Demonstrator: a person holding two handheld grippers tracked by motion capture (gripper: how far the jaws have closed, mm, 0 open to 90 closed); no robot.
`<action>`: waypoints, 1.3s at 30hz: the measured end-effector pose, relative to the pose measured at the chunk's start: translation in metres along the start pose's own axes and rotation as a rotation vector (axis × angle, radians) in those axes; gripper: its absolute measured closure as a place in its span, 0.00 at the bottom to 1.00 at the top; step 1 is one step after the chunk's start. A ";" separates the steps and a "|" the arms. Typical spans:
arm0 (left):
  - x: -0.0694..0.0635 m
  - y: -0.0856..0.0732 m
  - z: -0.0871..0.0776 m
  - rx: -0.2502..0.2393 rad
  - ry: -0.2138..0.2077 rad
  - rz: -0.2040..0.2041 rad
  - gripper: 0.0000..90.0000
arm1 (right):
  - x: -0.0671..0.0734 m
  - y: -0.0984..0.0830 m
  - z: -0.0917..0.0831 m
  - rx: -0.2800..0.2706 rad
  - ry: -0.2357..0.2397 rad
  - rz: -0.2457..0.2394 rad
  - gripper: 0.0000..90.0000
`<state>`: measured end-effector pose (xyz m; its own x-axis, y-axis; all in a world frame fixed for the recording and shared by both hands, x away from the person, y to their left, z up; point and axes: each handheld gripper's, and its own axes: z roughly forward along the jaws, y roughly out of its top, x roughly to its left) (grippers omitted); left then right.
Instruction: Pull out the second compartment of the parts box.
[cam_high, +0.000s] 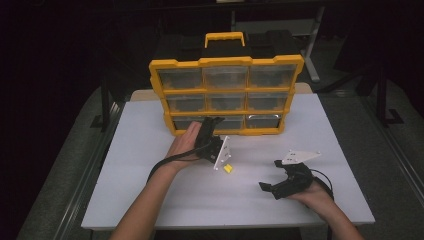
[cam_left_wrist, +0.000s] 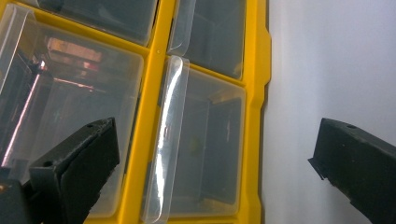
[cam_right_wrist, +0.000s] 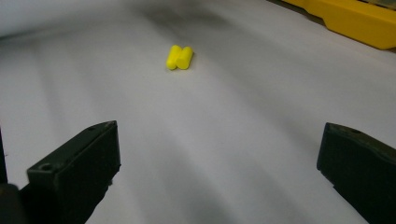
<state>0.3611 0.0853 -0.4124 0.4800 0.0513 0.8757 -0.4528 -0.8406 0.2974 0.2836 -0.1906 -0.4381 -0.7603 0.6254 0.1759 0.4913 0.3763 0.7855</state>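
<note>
My left tongs (cam_high: 212, 122) are spread wide at the bottom row of the yellow organizer (cam_high: 226, 95), holding nothing. My right tongs (cam_high: 272, 177) gape empty too, aimed at the yellow pieces (cam_high: 228, 168) lying between my hands on the white table (cam_high: 150, 195). In the right gripper view they (cam_right_wrist: 180, 57) are two short cylinders side by side, long axes pointing away and slightly right. The contents of the clear drawers (cam_left_wrist: 205, 149) are too dim to make out.

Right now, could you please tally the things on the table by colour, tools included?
Yellow: 2, the organizer and the small yellow piece.
Black: 2, the left tool and the right tool.
Total: 4.
</note>
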 end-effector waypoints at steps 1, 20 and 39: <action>0.000 0.000 0.000 0.002 0.003 0.006 0.01 | 0.000 0.000 0.000 0.000 -0.001 0.000 0.00; -0.003 0.000 -0.001 0.030 0.089 0.117 0.01 | 0.001 0.000 0.001 0.008 -0.004 -0.009 0.00; -0.005 0.006 -0.003 0.045 0.157 0.229 0.01 | 0.001 0.000 0.000 0.004 -0.003 -0.008 0.00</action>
<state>0.3535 0.0814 -0.4135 0.2451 -0.0631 0.9674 -0.5010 -0.8626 0.0707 0.2831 -0.1900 -0.4384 -0.7628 0.6244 0.1682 0.4873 0.3840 0.7843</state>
